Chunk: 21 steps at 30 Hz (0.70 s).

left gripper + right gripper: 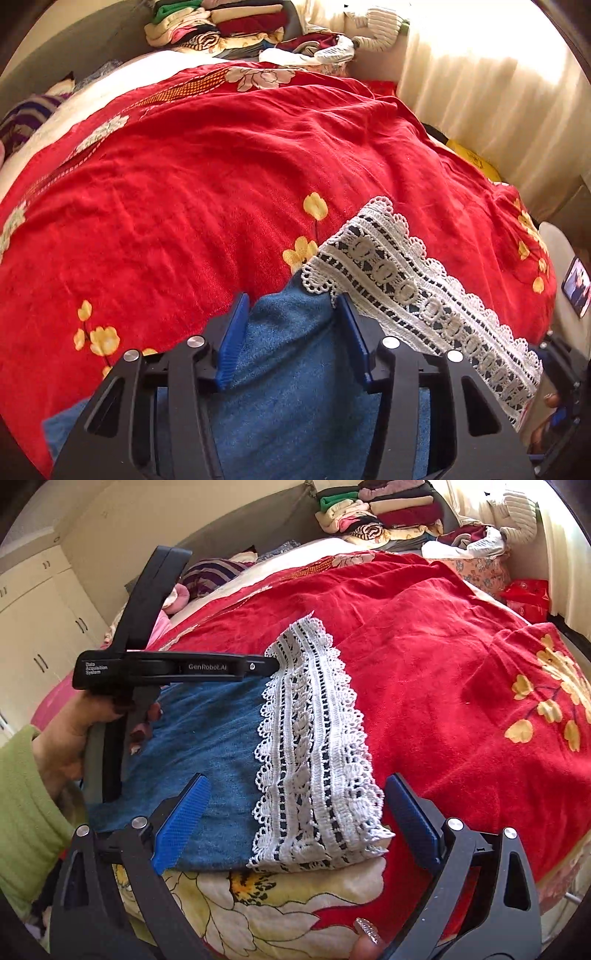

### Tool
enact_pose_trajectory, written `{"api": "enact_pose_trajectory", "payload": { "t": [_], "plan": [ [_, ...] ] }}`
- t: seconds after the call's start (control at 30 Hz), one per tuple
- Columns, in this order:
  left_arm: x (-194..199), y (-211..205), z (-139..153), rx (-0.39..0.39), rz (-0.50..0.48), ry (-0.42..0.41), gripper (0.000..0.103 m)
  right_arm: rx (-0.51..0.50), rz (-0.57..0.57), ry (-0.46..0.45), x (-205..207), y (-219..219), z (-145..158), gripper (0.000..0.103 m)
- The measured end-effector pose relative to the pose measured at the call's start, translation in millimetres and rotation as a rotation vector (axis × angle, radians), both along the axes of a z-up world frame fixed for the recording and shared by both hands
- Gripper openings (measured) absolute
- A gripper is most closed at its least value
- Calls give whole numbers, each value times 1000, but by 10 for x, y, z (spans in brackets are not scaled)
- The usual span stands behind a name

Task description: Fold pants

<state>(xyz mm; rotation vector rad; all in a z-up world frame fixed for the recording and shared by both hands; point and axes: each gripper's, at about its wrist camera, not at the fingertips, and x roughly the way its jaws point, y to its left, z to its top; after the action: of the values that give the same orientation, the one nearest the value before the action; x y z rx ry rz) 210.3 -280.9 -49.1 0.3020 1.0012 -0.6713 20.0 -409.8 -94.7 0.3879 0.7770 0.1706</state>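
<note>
A: What is the room like?

B: It is a bedroom. A bed takes up most of both views, covered by a red blanket (207, 177) with yellow flowers. A pile of folded clothes (384, 509) sits at the far end, a pale curtain (491, 99) hangs on the right side, and white cupboards (40, 627) stand on the left in the right wrist view.

A: Where are the pants?

B: The pants (207, 746) are blue with a white lace hem (317, 746). They lie folded on the blanket near the bed's front edge. The lace hem lies on top of the blue cloth, at its right end.

A: How does the left gripper stand?

B: The left gripper (291, 332) hangs low over the blue cloth with its jaws apart. Blue cloth shows between the fingers (232, 343), and the lace starts just beside the right one. In the right wrist view it reaches in from the left, its tip at the far corner of the lace. Whether it touches the cloth cannot be told.

A: And the right gripper?

B: The right gripper (295, 819) is wide apart too, holding nothing. It is near the front edge of the pants, with the lace hem between its fingers (181, 823).
</note>
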Motion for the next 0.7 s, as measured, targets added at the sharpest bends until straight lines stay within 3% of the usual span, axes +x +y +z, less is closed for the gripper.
{"api": "enact_pose_trajectory", "payload": {
  "t": [0.07, 0.2, 0.4, 0.57, 0.7],
  "plan": [
    [-20, 2, 0, -21, -4, 14, 32, -15, 10, 3, 22, 33, -10, 60],
    [-91, 0, 9, -17, -1, -21, 23, -4, 21, -6, 22, -9, 0, 25],
    [-97, 213, 119, -149, 39, 19, 9, 5, 81, -89, -75, 79, 241, 13],
    [-135, 577, 316, -321, 63, 32, 8, -24, 146, -151, -114, 323, 483, 11],
    [-200, 845, 424, -402, 84, 30, 8, -49, 197, -173, -133, 557, 637, 10]
  ]
}}
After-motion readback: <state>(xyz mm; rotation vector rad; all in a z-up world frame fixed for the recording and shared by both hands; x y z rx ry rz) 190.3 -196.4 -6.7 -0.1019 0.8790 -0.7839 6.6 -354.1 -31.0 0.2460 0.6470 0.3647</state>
